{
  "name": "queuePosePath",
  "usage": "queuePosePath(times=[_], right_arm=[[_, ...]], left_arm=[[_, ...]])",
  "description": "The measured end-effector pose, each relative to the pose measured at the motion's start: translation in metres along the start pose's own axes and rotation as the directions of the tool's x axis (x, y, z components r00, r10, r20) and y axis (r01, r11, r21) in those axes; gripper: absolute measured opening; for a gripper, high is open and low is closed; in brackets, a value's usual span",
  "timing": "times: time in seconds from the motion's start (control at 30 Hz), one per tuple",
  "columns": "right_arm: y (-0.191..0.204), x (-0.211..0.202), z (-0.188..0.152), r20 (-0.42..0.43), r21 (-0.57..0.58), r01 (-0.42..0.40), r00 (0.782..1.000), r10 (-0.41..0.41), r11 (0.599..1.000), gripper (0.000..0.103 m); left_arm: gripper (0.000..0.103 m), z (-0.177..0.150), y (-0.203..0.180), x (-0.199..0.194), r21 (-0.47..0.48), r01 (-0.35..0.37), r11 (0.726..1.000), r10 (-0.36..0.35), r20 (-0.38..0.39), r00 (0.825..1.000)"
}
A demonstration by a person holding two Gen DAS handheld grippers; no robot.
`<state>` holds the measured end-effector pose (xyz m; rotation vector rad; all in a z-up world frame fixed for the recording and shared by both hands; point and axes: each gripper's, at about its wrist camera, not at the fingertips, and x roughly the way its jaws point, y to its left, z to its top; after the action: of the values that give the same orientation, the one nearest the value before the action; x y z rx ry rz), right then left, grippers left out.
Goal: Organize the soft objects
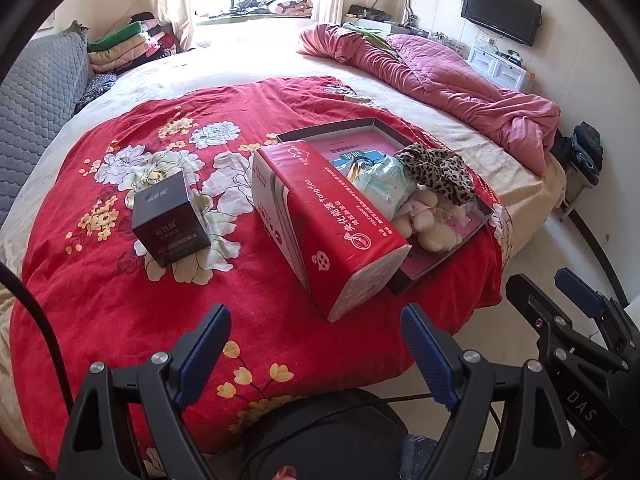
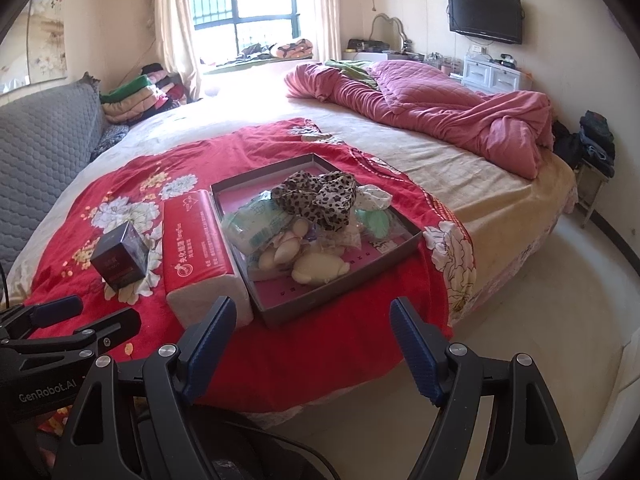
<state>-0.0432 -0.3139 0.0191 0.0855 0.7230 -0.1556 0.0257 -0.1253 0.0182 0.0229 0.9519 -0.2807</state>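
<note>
**Soft things gathered in the tray, both grippers hanging back**

A sunlit bedroom, window at twelve o'clock, wall television at two, and a wide bed [image 2: 460, 168] filling the middle. A rumpled pink quilt [image 2: 440, 108] lies pushed to the far right side, which leaves the near end free as a work surface. Spread there is a red floral blanket [image 2: 352, 344], and everything being sorted sits on it.

Largest of the lot is the shallow grey tray [image 2: 352, 292] with its pink floor, evidently serving as the collecting bin. Heaped inside are a leopard-print scarf [image 2: 320, 192] on top, a pale green plastic-wrapped pack [image 2: 256, 220] at its nine o'clock, and a cream plush toy [image 2: 316, 268] toward six. The red tissue pack [image 2: 200, 248] lies outside, touching the tray's left wall; being squashy, it looks like the next candidate to go in. At its nine o'clock, a little apart, stands a small dark box [image 2: 120, 260], rigid and likely left out on purpose.

The left gripper [image 1: 316, 352] hovers off the bed's near edge with its jaws spread wide and empty. The right gripper [image 2: 308, 344] does the same beside it, released, holding nothing.
</note>
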Motion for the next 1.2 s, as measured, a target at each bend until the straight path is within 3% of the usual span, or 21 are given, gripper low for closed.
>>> queuePosePath(times=[1.2], right_arm=[[-0.0031,0.0071,-0.0043,-0.02,0.013,0.0,1.0,0.0,1.0,0.08]], left_arm=[[0.086,-0.004,-0.0053,0.0074,0.024,-0.023,0.999,0.024,-0.04,0.999]])
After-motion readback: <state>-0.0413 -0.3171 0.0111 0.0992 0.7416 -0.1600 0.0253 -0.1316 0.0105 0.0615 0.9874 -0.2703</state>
